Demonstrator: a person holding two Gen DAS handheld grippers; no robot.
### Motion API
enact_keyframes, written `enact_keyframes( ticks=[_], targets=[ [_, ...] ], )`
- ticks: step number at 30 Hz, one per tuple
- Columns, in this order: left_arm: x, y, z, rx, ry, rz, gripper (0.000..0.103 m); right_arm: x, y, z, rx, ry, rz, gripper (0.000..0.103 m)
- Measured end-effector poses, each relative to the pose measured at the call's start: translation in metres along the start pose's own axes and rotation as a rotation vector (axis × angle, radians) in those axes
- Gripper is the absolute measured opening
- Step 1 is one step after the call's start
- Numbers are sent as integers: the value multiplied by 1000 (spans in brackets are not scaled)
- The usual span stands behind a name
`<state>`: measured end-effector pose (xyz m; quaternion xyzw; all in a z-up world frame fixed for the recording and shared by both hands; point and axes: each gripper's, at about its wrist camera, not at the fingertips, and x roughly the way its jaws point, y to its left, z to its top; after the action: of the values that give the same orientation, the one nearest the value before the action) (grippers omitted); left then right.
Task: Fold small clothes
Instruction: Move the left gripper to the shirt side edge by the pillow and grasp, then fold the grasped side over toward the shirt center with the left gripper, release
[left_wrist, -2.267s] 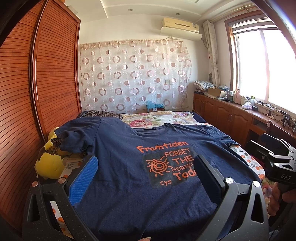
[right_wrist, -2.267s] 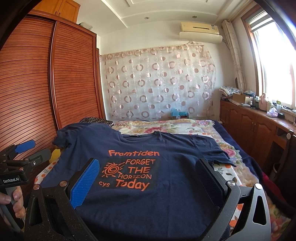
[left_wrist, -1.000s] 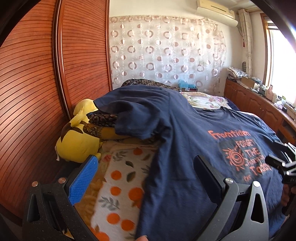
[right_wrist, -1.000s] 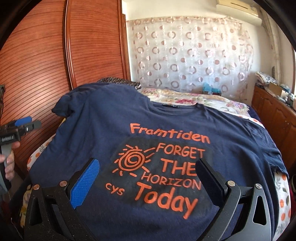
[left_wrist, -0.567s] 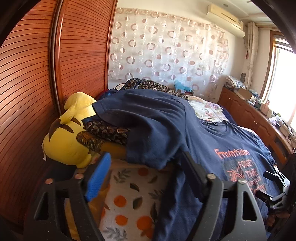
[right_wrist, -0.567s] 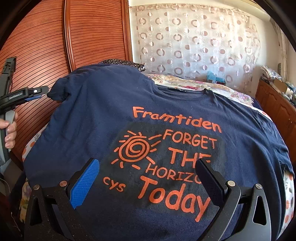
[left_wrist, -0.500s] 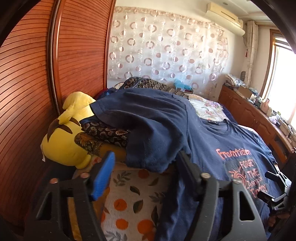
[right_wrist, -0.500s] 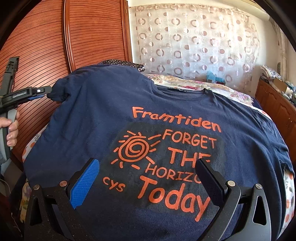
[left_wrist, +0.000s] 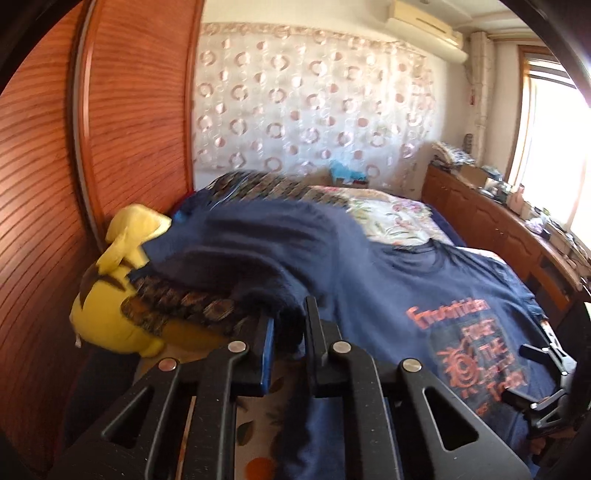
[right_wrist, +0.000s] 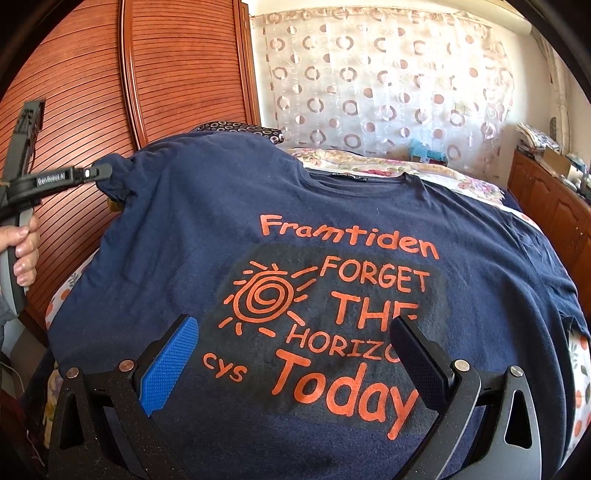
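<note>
My left gripper (left_wrist: 288, 332), low centre of its own view, is closing its jaws on the bunched sleeve edge of the navy cotton T-shirt with orange lettering (right_wrist: 332, 229), cloth already between the pads. My right gripper (right_wrist: 295, 354) gapes wide and empty over the printed chest at the bottom of its frame. The shirt lies face-up across the floral-quilted bed (left_wrist: 391, 218) beside a yellow plush toy (left_wrist: 110, 317); I judge no fold is made yet, every one remains.

The left hand-held gripper (left_wrist: 288, 332) is matte black plastic with round silver screws; one finger carries a blue ribbed pad. The right hand-held gripper (right_wrist: 295, 354) matches it: black frame, silver screws, one blue textured pad, one black. White lettering marks the left one's side, above a grey handle.
</note>
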<state>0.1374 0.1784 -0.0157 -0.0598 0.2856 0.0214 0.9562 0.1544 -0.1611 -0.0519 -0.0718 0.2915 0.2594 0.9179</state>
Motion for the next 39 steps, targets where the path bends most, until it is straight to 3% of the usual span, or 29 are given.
enact_keyframes(
  ticks=[7, 14, 17, 18, 20, 22, 23, 29, 33, 39],
  targets=[
    [11, -52, 16, 106, 20, -71, 15, 0, -3, -1, 10, 1, 0, 103],
    [20, -84, -7, 166, 107, -131, 16, -2, -5, -2, 20, -1, 5, 103],
    [9, -83, -13, 162, 113, -136, 35, -2, -7, -3, 19, -1, 7, 103],
    [5, -84, -14, 165, 105, -131, 46, -2, -7, -3, 18, 0, 7, 103],
    [-6, -79, -17, 168, 83, -120, 54, -2, -6, -4, 17, 0, 7, 103],
    [-15, -69, -22, 162, 75, -91, 75, -2, -6, -3, 18, 1, 7, 103],
    [-17, -66, -25, 159, 69, -78, 80, -2, -7, -2, 18, 1, 7, 103],
    [-18, -31, -59, 134, 125, 0, 82, -4, -7, 1, 9, 11, 18, 103],
    [-12, -18, -80, 124, 164, 9, 82, -1, -2, 16, -32, 13, 45, 102],
    [-12, -5, -95, 94, 182, 2, 82, 13, 26, 55, -112, -34, 151, 98]
  ],
)
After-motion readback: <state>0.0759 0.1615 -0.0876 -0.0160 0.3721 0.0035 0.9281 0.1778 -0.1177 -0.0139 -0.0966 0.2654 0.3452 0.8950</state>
